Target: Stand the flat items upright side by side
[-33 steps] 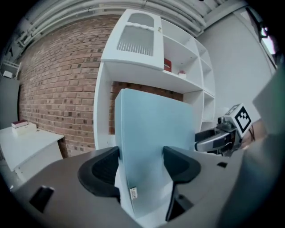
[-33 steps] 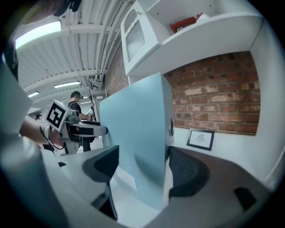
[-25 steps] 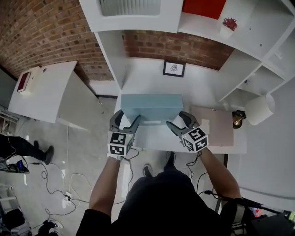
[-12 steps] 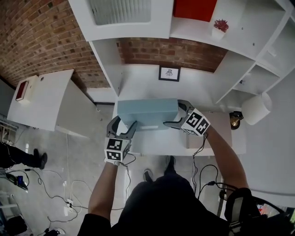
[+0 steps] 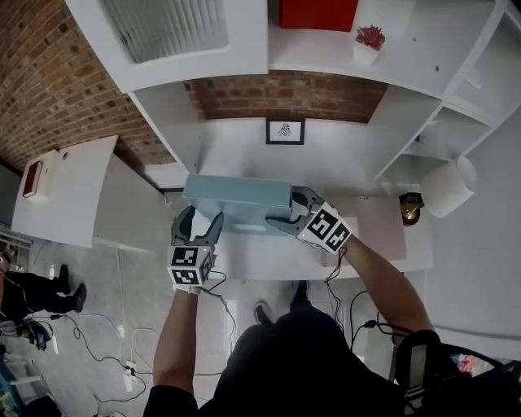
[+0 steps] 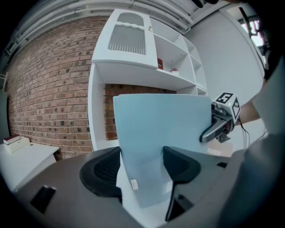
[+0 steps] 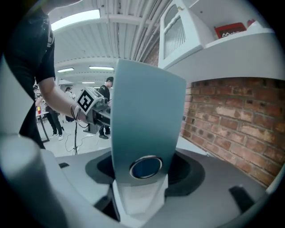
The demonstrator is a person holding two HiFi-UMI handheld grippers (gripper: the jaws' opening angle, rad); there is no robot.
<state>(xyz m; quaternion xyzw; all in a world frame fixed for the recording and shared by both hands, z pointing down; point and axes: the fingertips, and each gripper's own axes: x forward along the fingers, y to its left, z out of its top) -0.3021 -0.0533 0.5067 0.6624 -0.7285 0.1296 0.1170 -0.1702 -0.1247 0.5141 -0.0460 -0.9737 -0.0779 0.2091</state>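
Both your grippers are on the binder (image 5: 236,199). It's a pale blue lever-arch file, long side running left-right, over the left half of the desk (image 5: 342,163), close to its front edge and a bit tilted. Can't tell whether its bottom edge touches the desk.

Left gripper (image 5: 202,217): clamped on the binder's lower left corner. Your left gripper view has the binder filling the gap, with a pad against each side.

Right gripper (image 5: 291,205): on the binder's right end, across the spine. Its jaws have just been closing with the binder between them. Your right gripper view shows them pressed on both sides of the spine, the round finger hole (image 7: 145,167) sitting right between them.

At the back edge of the desk, a small framed picture (image 5: 285,131) stands against the brick wall. At the right end are a white lamp shade (image 5: 453,187) and a pinkish mat (image 5: 381,218). The shelf above carries a red box (image 5: 317,12) and a small potted plant (image 5: 368,41).
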